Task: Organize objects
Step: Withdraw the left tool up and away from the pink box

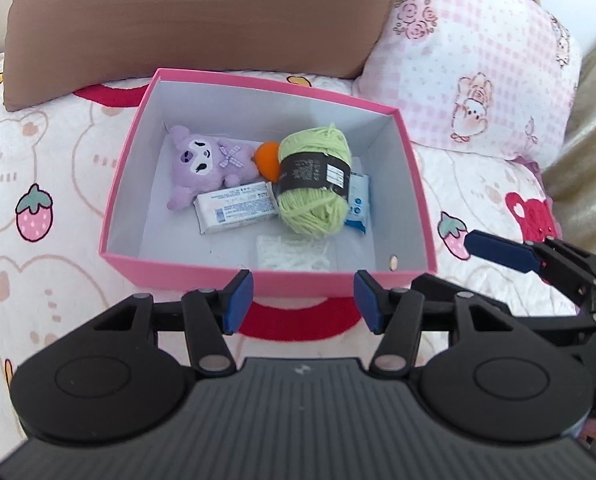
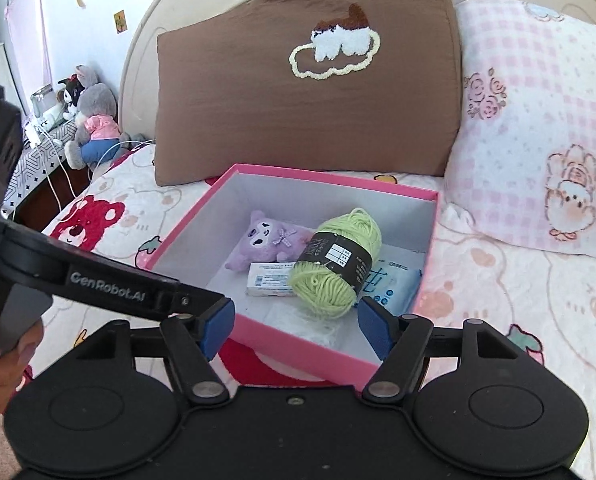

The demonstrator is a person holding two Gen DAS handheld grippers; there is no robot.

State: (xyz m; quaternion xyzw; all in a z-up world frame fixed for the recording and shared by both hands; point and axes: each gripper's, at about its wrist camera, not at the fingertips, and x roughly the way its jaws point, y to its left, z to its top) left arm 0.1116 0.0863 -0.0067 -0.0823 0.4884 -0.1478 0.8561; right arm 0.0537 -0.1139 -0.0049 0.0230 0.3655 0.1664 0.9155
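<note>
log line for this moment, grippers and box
left gripper: open, empty | right gripper: open, empty | pink box: holds green yarn, purple plush

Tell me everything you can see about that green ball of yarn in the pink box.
The green yarn ball is a soft, pale lime skein, wound loosely, with a dark paper band printed in white around its middle. A loose strand pokes up at its far end. It lies on its side inside the pink box, resting on a blue-and-white packet and touching a white packet.
</note>
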